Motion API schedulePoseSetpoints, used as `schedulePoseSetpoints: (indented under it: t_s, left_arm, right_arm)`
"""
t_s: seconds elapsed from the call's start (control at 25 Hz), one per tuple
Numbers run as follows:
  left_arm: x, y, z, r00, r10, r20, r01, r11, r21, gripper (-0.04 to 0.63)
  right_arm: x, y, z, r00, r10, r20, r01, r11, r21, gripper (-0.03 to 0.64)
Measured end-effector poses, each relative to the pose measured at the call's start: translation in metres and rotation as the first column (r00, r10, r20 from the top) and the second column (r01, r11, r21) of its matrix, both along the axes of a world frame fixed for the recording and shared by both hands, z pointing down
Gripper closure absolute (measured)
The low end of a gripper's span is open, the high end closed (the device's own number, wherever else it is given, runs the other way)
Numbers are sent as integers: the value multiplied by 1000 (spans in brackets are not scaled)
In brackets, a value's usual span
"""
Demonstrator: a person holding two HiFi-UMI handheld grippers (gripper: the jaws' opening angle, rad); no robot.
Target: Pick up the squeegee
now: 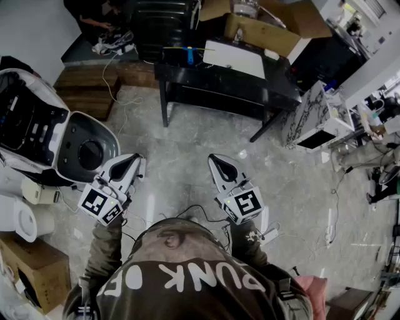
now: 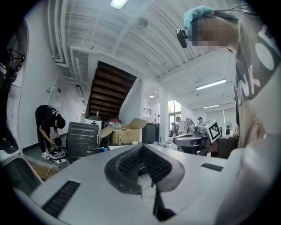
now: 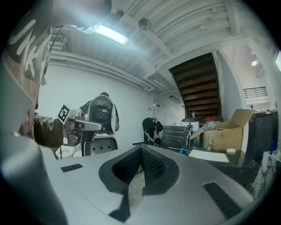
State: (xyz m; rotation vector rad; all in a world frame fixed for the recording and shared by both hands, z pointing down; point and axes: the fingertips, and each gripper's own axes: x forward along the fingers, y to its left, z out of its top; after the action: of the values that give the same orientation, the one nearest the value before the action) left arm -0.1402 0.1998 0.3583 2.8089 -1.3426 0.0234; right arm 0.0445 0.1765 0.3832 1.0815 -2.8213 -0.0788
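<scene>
Both grippers, left gripper [image 1: 137,162] and right gripper [image 1: 215,159], hover empty in the head view, well short of the far desk [image 1: 262,85] bearing what seems the blue-handled squeegee [image 1: 188,55]. Left gripper view: fingers [image 2: 130,163] pressed together. Right gripper view: fingers [image 3: 153,168] likewise. Best walk closer, then spread one pair around the handle.

There are two grippers (the left gripper [image 1: 132,164] and the right gripper [image 1: 217,164]), one black table [image 1: 262,90], two cardboard boxes [image 1: 262,34] [image 1: 37,265] and one other person [image 1: 94,15].
</scene>
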Motion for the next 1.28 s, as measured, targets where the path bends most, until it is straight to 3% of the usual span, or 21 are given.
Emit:
schedulePoseSetpoints:
  t_s: [0.92, 1.08, 1.2, 1.24, 1.28]
  left_arm:
    - [2, 8, 7, 1000, -11, -1, 11, 1000, -10, 592]
    - [3, 8, 6, 1000, -11, 0, 11, 1000, -11, 592]
    - [4, 8, 6, 1000, -12, 3, 12, 1000, -14, 592]
    - [3, 8, 7, 1000, -12, 3, 12, 1000, -16, 592]
    - [3, 7, 6, 1000, -12, 4, 12, 1000, -16, 592]
  right_arm:
    - [8, 5, 6, 999, 13, 37, -13, 1000, -17, 597]
    - [2, 7, 9, 998, -39, 51, 42, 998, -56, 339]
    - [-5, 7, 13, 996, -68, 61, 73, 994, -76, 67]
    - [-5, 7, 13, 996, -67, 59, 71, 995, -70, 21]
    - [-6, 6, 13, 996, -63, 56, 66, 996, -59, 21]
